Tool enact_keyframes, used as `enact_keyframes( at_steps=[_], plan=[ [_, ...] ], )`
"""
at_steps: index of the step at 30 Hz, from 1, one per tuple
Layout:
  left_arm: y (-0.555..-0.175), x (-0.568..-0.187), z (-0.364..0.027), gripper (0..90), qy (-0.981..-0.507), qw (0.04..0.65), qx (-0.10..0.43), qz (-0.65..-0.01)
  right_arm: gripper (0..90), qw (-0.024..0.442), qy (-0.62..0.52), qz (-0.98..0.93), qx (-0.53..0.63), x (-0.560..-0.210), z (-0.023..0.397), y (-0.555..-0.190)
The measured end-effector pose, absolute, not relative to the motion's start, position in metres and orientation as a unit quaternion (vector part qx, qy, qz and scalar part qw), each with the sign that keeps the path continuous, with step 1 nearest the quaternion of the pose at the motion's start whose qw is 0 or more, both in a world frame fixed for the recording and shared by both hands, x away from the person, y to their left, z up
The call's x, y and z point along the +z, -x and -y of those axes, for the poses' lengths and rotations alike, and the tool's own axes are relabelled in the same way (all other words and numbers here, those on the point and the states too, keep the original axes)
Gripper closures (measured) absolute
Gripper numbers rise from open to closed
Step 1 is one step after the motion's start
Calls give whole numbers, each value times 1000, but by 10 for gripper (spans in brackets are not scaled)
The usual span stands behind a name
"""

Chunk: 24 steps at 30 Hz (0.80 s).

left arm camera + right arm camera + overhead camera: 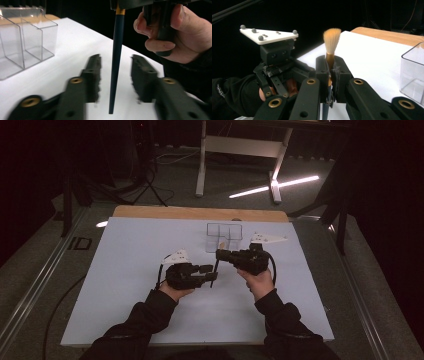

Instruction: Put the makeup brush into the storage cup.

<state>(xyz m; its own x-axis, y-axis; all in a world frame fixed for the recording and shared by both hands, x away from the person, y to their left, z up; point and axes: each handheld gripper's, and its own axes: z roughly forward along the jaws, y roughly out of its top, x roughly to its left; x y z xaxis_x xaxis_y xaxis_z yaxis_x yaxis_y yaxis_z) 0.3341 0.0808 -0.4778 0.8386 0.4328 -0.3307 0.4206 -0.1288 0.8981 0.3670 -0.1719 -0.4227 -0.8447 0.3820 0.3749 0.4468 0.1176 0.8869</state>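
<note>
Brush (pixel 331 42) sits clamped in our right gripper (pixel 330 75), bristles up, handle hanging between our left gripper's (pixel 115 75) parted jaws without touching them, near the clear box (pixel 224 236).

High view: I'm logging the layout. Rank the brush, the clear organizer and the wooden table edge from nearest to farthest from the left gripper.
1. Brush: just to the right of the left gripper, its handle hanging between the open jaws.
2. Clear organizer: farther up the white sheet, to the right.
3. Wooden table edge: at the far end, beyond the organizer.
</note>
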Motion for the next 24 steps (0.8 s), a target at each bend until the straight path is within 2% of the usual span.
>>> enact_keyframes(
  at_steps=[3,4,9,12,16,17,21,24],
  plan=[
    [-333,-475,-82,539,-753,596,12,-280,847,26,274,749,-603,-421,171,-367],
    [-333,-474,-82,503,-753,594,18,-282,847,28,271,748,-605,-419,171,-367],
    [-330,-466,-86,435,-758,591,33,-275,846,23,264,753,-603,-415,170,-367],
    [-329,-461,-90,423,-755,593,34,-279,847,20,258,756,-601,-411,169,-368],
    [-327,-454,-96,321,-756,589,36,-283,846,12,246,763,-597,-404,169,-369],
    [-327,-453,-97,321,-755,587,43,-287,846,12,246,763,-597,-404,169,-369],
    [-327,-448,-108,185,-758,570,34,-315,846,6,240,767,-596,-396,170,-371],
    [-325,-447,-113,143,-756,568,40,-321,846,1,236,770,-593,-391,170,-372]
  ],
)
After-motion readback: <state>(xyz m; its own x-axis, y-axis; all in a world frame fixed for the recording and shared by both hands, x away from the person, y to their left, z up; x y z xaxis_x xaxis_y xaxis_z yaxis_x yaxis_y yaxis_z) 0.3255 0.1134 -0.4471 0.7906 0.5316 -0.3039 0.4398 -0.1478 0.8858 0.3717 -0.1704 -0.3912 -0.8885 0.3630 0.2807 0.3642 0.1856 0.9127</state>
